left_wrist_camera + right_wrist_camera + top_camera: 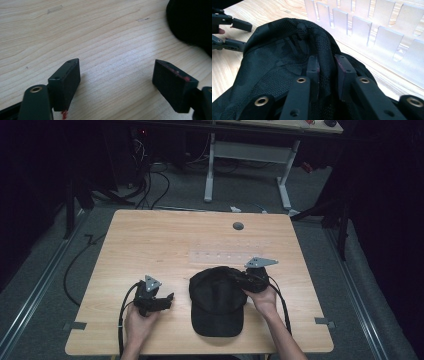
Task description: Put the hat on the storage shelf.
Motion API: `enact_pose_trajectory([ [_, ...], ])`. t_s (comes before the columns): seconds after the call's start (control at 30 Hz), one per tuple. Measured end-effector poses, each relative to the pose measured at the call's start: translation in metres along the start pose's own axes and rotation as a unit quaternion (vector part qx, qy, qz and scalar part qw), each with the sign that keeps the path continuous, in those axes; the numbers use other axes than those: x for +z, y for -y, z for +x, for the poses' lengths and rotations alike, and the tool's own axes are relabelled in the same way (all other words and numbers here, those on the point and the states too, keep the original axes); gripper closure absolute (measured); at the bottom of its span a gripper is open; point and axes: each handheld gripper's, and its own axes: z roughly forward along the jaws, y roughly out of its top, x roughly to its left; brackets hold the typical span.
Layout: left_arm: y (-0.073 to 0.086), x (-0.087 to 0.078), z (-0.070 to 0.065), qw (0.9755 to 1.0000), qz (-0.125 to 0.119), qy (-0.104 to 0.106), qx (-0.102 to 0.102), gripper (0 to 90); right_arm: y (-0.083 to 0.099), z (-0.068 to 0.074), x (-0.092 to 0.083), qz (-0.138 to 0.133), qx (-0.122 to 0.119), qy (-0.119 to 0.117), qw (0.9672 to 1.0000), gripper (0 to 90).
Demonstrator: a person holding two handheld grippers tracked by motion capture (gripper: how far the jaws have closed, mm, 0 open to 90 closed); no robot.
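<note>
**Cap pinched by R gripper, L gripper idle on counter**

Black cap (218, 301) lies on wooden counter (150, 240), near front edge, centre-right, brim toward the person. R gripper (327, 75) clenched on a fold of the cap's mesh crown, at the crown's right rear side; fabric bunched up btwn both jaws, raised into a ridge. R hand (263, 299) holds it from the cap's right.

L gripper (170, 298) left of the cap, close but apart from it, jaws released wide, nothing btwn them, bare wood underneath. Cap edge in top-right corner of left gripper view. Red marks on the pads (175, 82). L hand (140, 320) at front edge.

Clear slotted rack (372, 30) lies flat just behind cap. Grey round plug (238, 225) near counter's far edge.
</note>
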Motion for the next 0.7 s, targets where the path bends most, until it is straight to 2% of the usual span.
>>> enact_pose_trajectory([
  [0.37,0.000,0.000,0.000,1.0000,0.001,0.001,0.001,21.0,0.002,-0.001,-0.004,-0.004,-0.001,-0.017,0.9999,83.5],
  [0.7,0.000,0.000,0.000,1.0000,0.003,0.001,0.001,19.8,0.000,0.002,-0.016,-0.035,-0.016,-0.031,0.9988,84.3],
])
